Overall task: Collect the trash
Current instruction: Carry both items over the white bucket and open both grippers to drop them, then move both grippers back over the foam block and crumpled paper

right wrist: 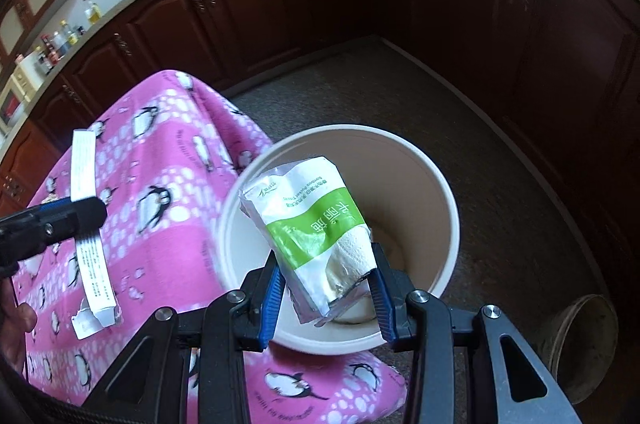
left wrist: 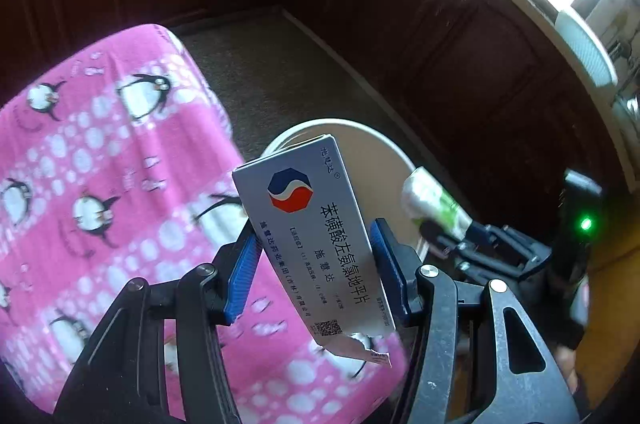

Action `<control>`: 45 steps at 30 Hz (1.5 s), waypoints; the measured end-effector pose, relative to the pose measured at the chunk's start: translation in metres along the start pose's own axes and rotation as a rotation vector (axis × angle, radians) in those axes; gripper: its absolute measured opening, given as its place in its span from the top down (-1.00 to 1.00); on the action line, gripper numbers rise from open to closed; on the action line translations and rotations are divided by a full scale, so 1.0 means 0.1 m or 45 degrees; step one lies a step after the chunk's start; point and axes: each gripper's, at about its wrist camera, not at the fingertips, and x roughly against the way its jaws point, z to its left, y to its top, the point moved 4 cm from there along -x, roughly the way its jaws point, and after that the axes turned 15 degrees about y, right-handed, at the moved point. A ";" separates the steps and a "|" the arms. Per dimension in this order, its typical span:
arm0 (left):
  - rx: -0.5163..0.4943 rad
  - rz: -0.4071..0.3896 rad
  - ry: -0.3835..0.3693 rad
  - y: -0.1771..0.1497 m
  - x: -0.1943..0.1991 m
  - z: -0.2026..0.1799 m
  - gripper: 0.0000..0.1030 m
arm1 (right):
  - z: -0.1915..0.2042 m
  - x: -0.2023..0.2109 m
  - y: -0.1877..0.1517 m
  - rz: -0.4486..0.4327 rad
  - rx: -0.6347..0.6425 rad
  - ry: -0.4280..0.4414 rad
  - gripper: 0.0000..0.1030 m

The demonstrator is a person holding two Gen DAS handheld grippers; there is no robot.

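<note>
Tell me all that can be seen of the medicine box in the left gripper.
The medicine box is a flat white cardboard carton with a red and blue octagon logo, dark printed characters and a small square code near its lower end. That end is torn open, with ragged flaps. The left gripper clamps it across its width between blue pads, tilted, its closed end uppermost. It hangs above the pink penguin blanket, beside the cream bin.

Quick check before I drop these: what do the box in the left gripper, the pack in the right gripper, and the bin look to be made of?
Medicine box: thin printed cardboard, matte; flat faces, sharp folds, torn end flap.
Tissue pack: soft plastic film, slightly glossy; creased, with tissue showing through the torn end.
Bin: probably smooth moulded plastic, cream; even rim, uniform wall.
</note>
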 end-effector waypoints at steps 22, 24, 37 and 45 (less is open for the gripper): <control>0.103 -0.057 0.070 -0.18 0.09 0.50 -0.48 | 0.14 -0.04 -0.06 -0.009 0.000 -0.019 -0.20; 0.121 -0.069 0.098 -0.21 0.15 0.62 -0.48 | 0.25 -0.04 -0.06 -0.009 0.026 -0.013 -0.22; 0.223 -0.089 0.301 -0.85 0.77 2.34 -0.50 | 1.64 -0.38 -0.05 0.074 0.252 0.232 -0.33; 0.209 -0.047 0.449 -1.15 0.97 3.58 -0.61 | 2.79 -0.90 -0.04 0.176 0.391 0.426 -0.41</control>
